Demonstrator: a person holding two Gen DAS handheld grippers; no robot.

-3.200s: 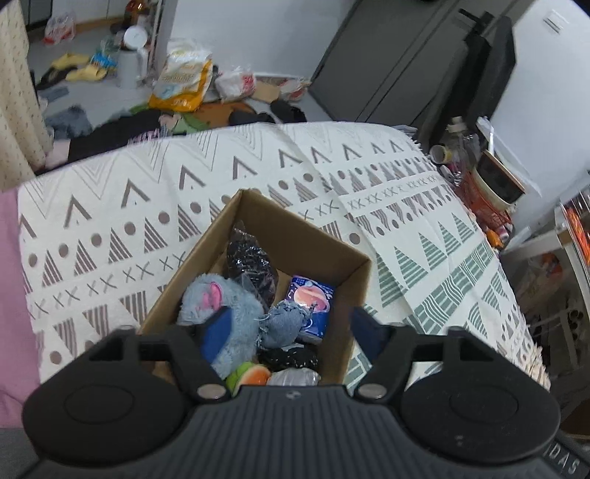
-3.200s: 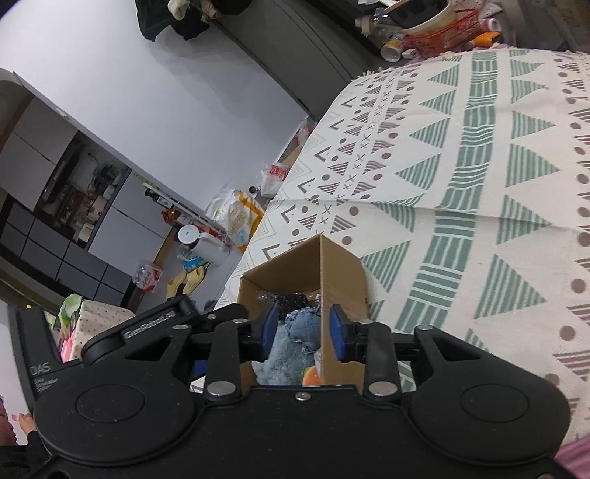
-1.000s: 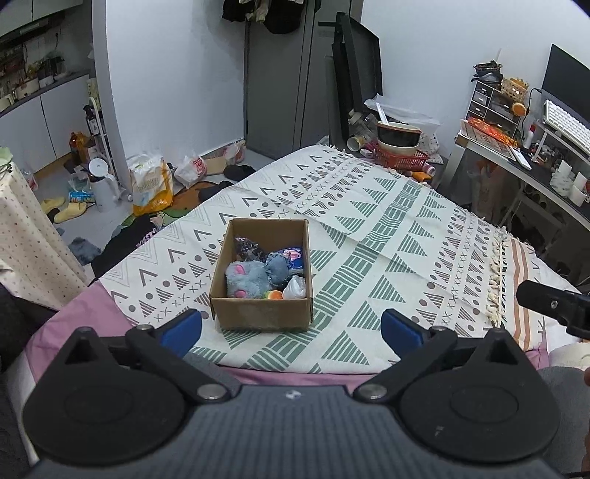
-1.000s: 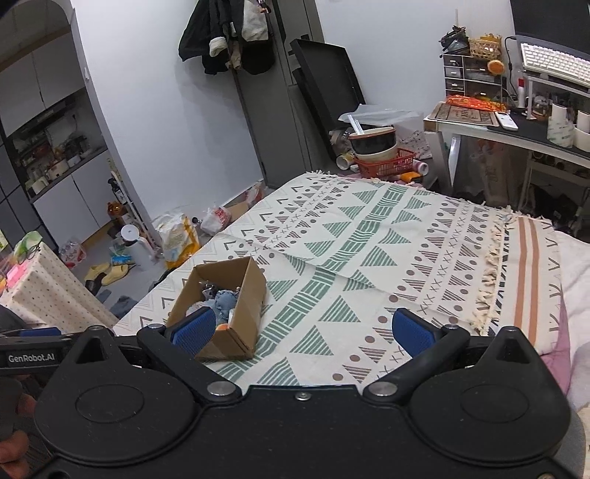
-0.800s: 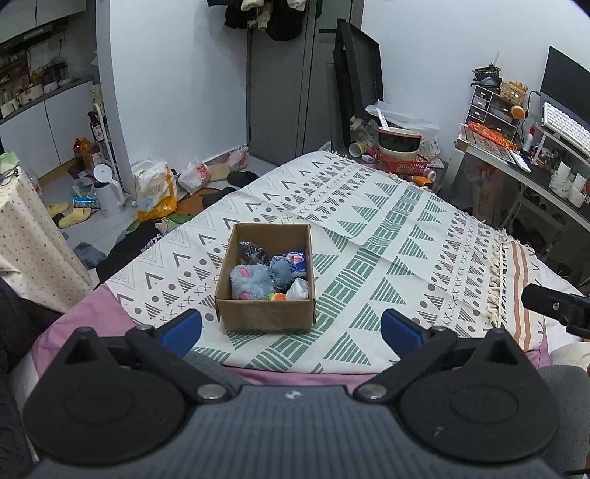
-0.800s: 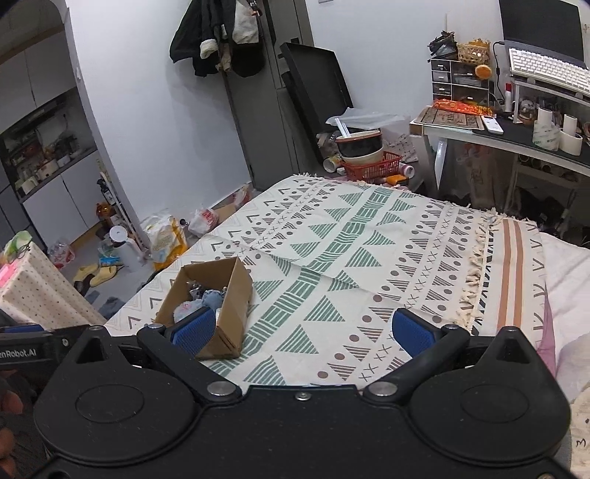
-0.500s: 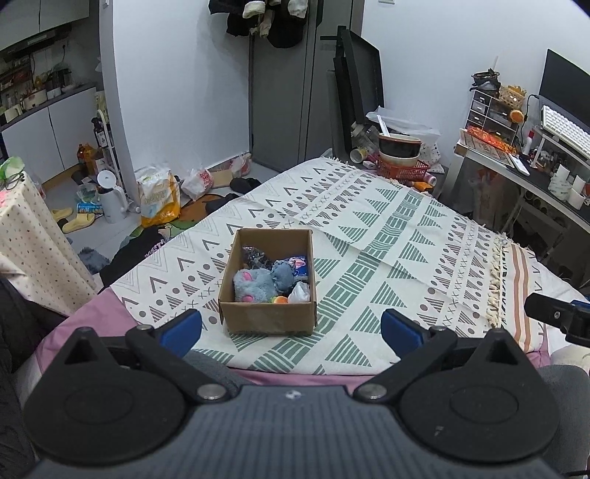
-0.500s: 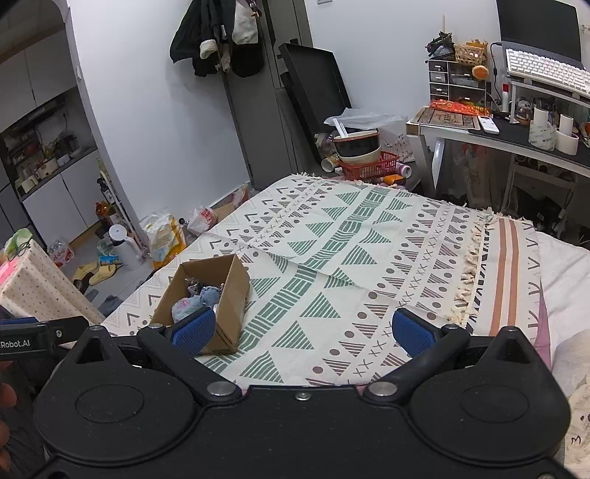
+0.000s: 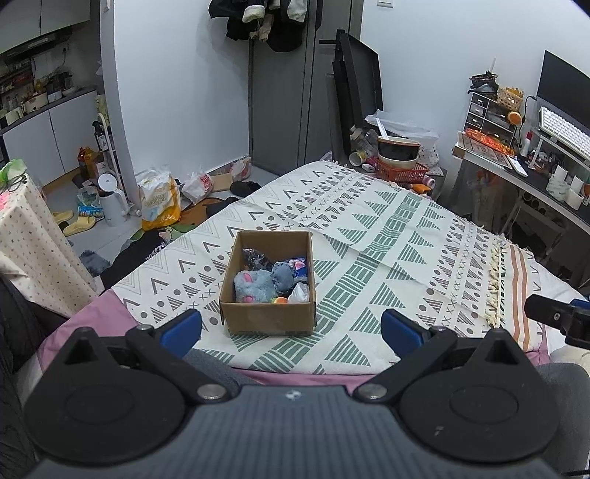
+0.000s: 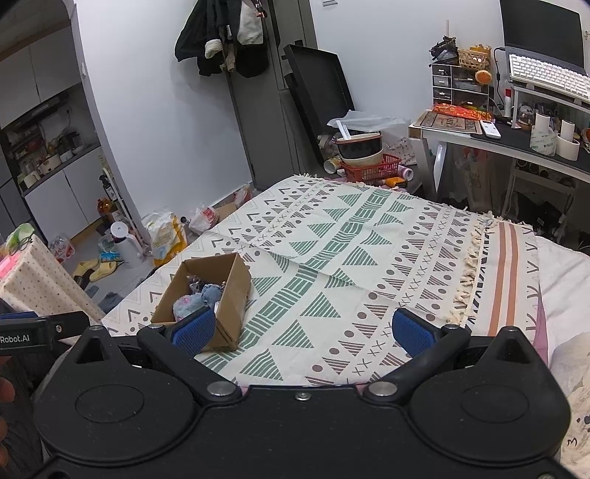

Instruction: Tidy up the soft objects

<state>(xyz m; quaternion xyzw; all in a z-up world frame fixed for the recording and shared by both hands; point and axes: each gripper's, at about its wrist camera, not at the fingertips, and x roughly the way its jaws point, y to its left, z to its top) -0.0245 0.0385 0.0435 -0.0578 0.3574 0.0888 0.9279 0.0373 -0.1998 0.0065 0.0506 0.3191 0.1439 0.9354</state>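
Box: cardboard, open-topped, on the patterned blanket near its front-left edge. Contents: grey plush, blue denim piece, dark bag, white and orange bits. Left gripper: fingers wide, empty, well back from the box. Right gripper: fingers wide, empty.

White walls and a grey door with dark clothes hung at its top enclose a cluttered grey floor. A desk stands right, cabinets left, a bed, perhaps, under patterned cloth.
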